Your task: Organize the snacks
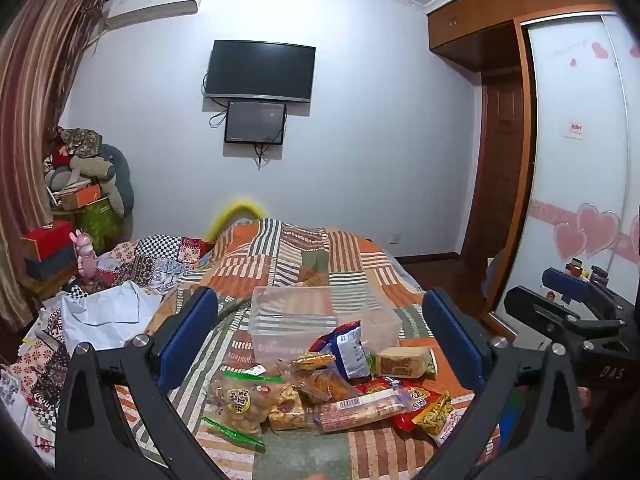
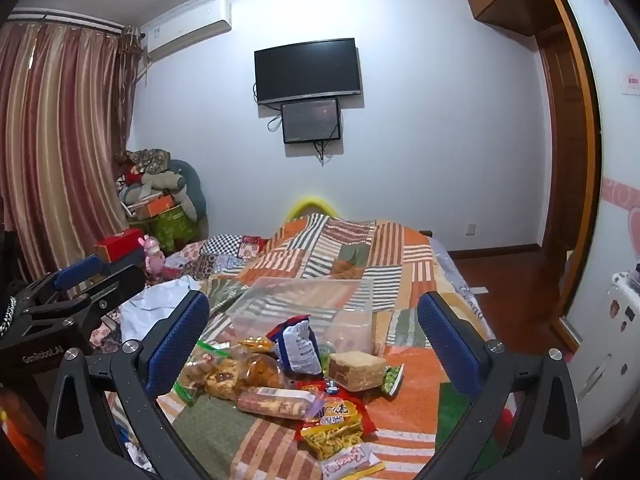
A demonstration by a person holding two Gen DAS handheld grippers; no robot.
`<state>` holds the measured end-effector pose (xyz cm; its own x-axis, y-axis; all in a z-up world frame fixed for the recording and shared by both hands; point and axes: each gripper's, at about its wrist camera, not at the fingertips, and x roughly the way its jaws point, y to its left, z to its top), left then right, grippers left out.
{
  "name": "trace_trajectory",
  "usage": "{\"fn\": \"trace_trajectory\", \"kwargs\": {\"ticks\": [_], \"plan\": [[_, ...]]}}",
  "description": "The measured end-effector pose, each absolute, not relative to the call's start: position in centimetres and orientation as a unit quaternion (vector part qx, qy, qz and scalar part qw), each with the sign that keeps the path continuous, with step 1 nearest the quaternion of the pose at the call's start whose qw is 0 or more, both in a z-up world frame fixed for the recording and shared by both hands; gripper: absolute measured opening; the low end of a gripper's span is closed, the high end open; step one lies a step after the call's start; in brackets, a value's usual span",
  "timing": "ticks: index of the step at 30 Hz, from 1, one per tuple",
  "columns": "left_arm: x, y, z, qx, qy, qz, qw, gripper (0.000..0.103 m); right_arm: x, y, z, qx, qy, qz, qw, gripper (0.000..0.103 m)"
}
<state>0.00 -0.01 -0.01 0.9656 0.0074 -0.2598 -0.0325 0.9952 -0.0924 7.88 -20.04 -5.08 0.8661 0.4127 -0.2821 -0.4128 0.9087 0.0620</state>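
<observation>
Both grippers hang over a patchwork quilt [image 1: 304, 248] w/ fingers spread as wide as they go, nothing between the pads, nothing touched. Left gripper [image 1: 320, 332] frames the clear plastic bin [image 1: 292, 312] and the snack pile in front of it; right gripper [image 2: 312, 332] frames the same pile from a bit further right. The bin sits on the quilt, no snacks seen inside. Just in front of the bin: blue-and-white bag [image 1: 350, 350] standing upright, tan wrapped block [image 1: 402, 362] to its right. Nearer the camera than those: clear bag of fried snacks w/ green strip [image 1: 240, 400], long clear-wrapped bar w/ barcode [image 1: 360, 410], red-and-yellow packet [image 1: 430, 408]. All snacks lie outside the bin, bunched and overlapping.
</observation>
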Motion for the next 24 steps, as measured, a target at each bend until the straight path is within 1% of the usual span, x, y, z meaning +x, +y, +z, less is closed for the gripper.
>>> {"fn": "trace_trajectory", "kwargs": {"ticks": [12,24], "plan": [[-0.36,-0.29,0.36,-0.048,0.128,0.008,0.991,0.103,7.85,-20.16,-5.27,0.008,0.139,0.217,0.966,0.103],[0.13,0.24,-0.36,-0.046,0.126,0.011,0.991,0.103,7.69,-19.79,-4.81,0.003,0.139,0.22,0.966,0.103]]}}
